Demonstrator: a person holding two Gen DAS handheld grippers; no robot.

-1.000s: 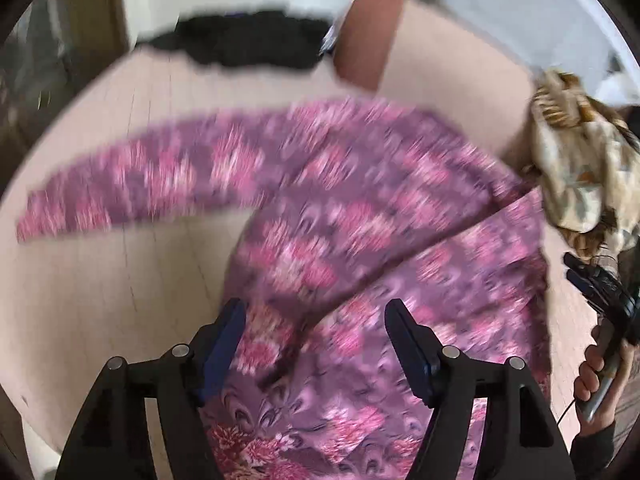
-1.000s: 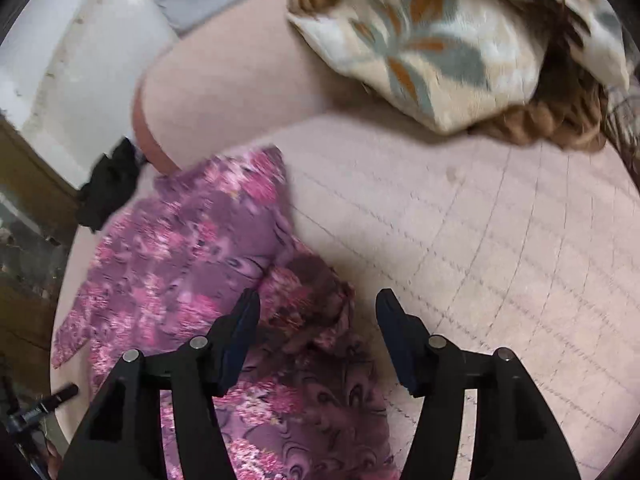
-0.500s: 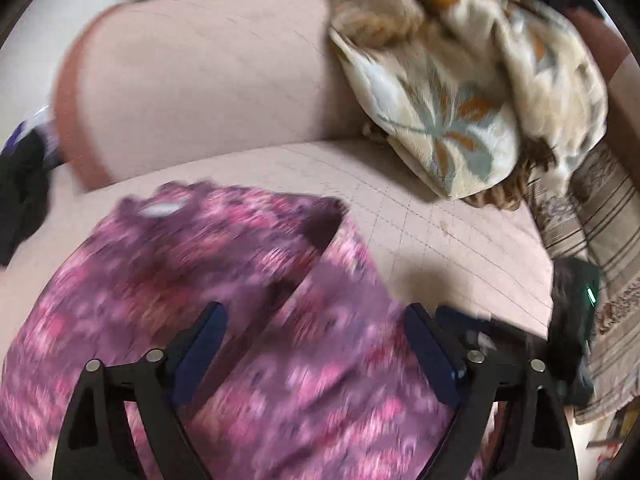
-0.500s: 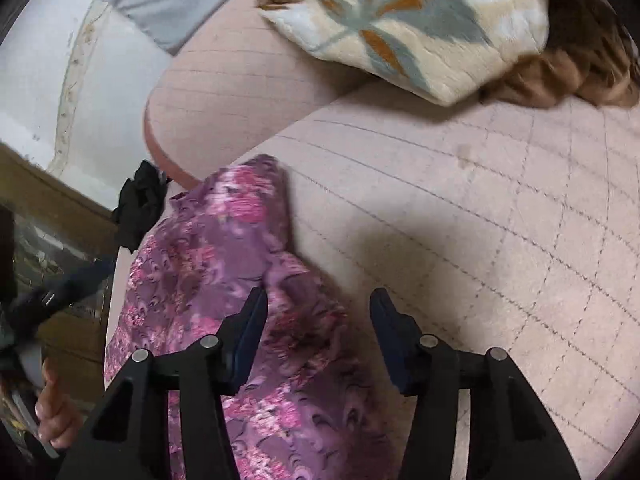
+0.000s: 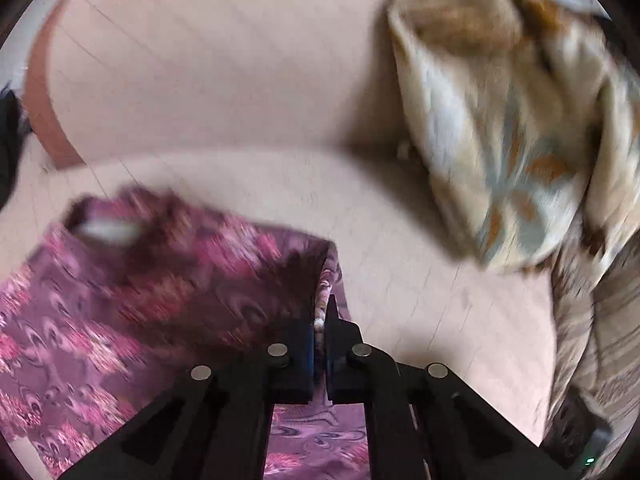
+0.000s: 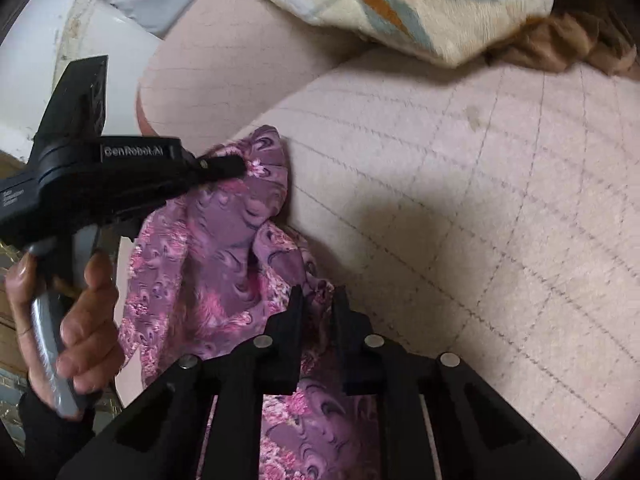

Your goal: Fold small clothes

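Note:
A purple garment with pink flowers (image 5: 160, 312) lies crumpled on a pale pink quilted seat (image 5: 400, 280). My left gripper (image 5: 320, 316) is shut on the garment's right edge, a thin strip of cloth pinched between its pads. In the right wrist view the same garment (image 6: 208, 248) is bunched up, and my right gripper (image 6: 316, 300) is closing on a raised fold, cloth squeezed between its fingers. There the left gripper (image 6: 240, 166), held by a hand (image 6: 88, 320), bites the garment's far corner.
A cream blanket with leaf print (image 5: 500, 120) is heaped at the back right, also in the right wrist view (image 6: 420, 0). The pink backrest (image 5: 200, 80) rises behind the garment. A black cloth (image 5: 8, 140) shows at the left edge, striped fabric (image 5: 600, 340) at the right.
My left gripper swept across the garment to its right edge and shut on it. The right gripper's fingers drew together on the fold. The left gripper and hand came into the right wrist view.

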